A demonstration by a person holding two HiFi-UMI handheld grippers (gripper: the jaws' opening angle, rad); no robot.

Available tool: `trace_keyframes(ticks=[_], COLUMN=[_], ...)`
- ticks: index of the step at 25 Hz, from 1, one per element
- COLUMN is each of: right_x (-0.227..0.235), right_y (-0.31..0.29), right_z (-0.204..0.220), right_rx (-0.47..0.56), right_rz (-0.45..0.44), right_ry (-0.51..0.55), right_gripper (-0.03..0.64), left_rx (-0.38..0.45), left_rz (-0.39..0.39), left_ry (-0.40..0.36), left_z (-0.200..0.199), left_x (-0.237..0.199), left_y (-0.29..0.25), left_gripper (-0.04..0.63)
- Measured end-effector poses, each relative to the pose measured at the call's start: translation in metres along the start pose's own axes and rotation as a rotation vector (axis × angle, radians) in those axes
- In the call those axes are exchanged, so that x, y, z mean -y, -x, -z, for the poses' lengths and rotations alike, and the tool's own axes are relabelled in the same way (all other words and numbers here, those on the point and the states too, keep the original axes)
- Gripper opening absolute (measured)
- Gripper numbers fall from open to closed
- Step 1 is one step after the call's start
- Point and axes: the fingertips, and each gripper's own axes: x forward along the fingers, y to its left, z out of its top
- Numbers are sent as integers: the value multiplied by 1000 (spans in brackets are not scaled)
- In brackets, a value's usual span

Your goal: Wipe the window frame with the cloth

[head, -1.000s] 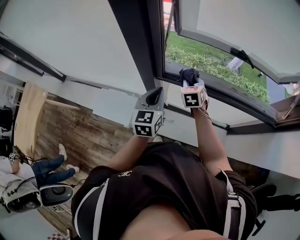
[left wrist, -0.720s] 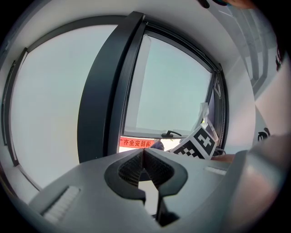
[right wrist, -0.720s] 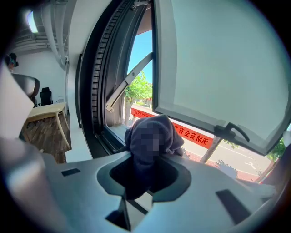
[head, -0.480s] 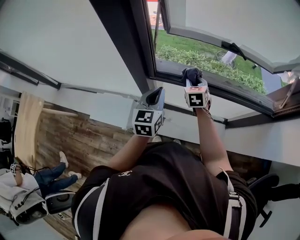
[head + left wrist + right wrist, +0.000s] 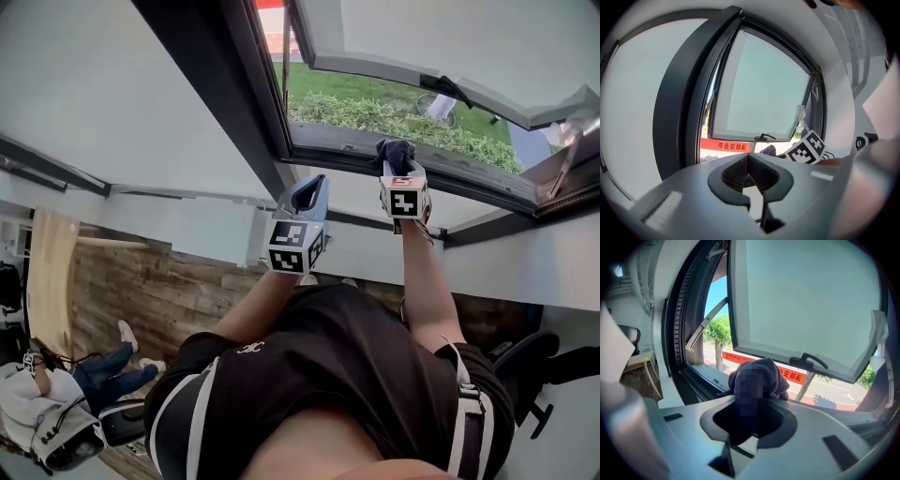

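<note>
Bulging from right claw, cloth against window frame

I see the lower rail of the dark window frame running beneath the opened sash. A bunched dark cloth rests directly on it, about midway along.

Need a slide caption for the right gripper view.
Right gripper holds a dark cloth up at the open window frame.
</note>
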Motion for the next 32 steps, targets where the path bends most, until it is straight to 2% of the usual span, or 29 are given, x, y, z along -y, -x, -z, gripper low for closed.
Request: trace_keyframes(ticks=[7, 32], right_x=[46, 190], right_y=[13, 61], right_z=[20, 83], right_rx=[-13, -64], right_rz=[67, 332], right_ry=[-104, -304], right_gripper=[94, 94], left_rx=[-18, -51], left_rz=[53, 134], left_ry=[-2, -14], left_z=[6, 15], left_x=[18, 44], left_y=[-11, -29], left_gripper=[9, 9])
